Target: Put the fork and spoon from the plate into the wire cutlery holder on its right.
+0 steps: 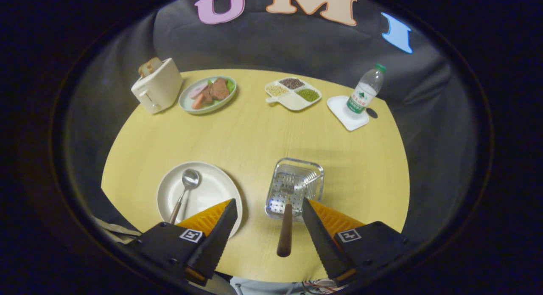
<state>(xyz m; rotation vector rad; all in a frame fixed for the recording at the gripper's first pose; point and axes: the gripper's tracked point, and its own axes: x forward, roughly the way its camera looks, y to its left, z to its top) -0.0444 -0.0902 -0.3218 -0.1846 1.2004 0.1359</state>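
Currently: fork (286,218) rests in holder (295,189), released; claw (268,210) spread apart; spoon (185,191) awaits on plate (212,193) left of holder.

Gripper (268,210) fingers spread wide, nothing clamped. Fork (286,227) in wire cutlery holder (314,169), handle sticking out between fingers, blocks straight path ahead. Spoon (185,191) on plate (216,180), open above, just beyond left finger. Mid-table bare. Toaster (157,86), food dishes, bottle (365,92) well apart at far edge.
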